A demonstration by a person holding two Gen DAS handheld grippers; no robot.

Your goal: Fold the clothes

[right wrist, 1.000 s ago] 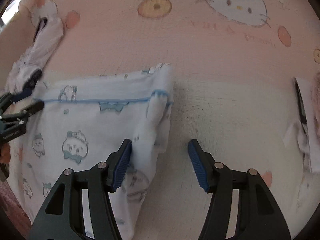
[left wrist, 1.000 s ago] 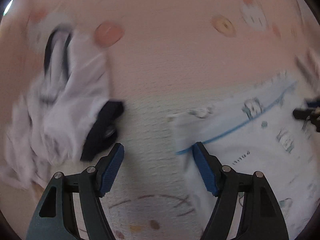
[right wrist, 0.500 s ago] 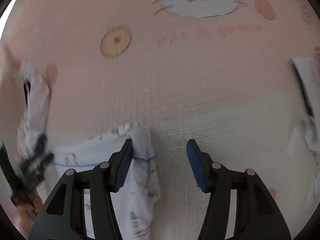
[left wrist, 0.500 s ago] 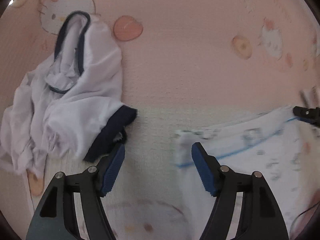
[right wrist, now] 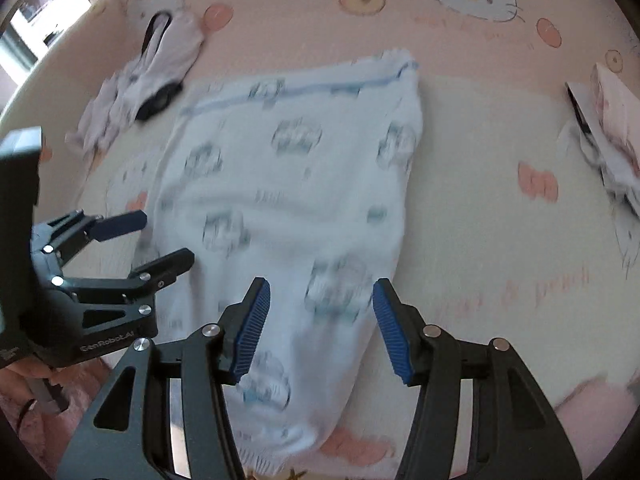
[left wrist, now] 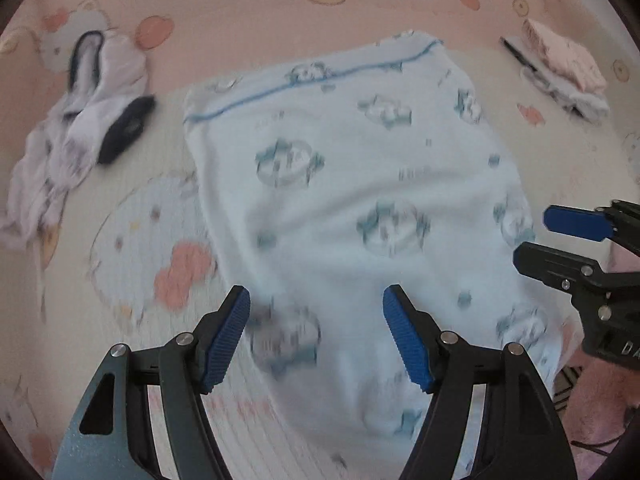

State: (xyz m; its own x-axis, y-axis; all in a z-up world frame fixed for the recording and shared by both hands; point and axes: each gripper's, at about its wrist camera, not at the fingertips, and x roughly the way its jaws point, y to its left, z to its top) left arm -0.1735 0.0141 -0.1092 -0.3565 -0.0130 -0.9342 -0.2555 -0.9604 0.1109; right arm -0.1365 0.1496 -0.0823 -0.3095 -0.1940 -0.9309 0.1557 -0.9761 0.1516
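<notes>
My left gripper [left wrist: 316, 312] stands wide, holding nothing, and my right gripper [right wrist: 322, 304] is just as wide and just as bare. Half a second ago both sat low at the blue-piped hem of the pale blue printed garment [left wrist: 360, 200], the right one with cloth beside its left finger; now both have pulled back and up, and the whole piece shows ahead of them. It lies spread flat on the pink cartoon bedsheet [left wrist: 248, 8], hem at the far end, near end running under and between my fingers. I read that as a release after laying or smoothing it; whether it is a single layer or already doubled over I cannot tell, so this fits either a flattening before a fold or a fold just set down.

Ahead and to the left of the left gripper a crumpled white garment with dark trim [left wrist: 80, 120] lies well apart from the blue one. Far off to the right of the right gripper sits a small stack of folded clothes [right wrist: 612, 136], a pink piece on top.

I see no basket, box or other container in either view; everything rests straight on the sheet
</notes>
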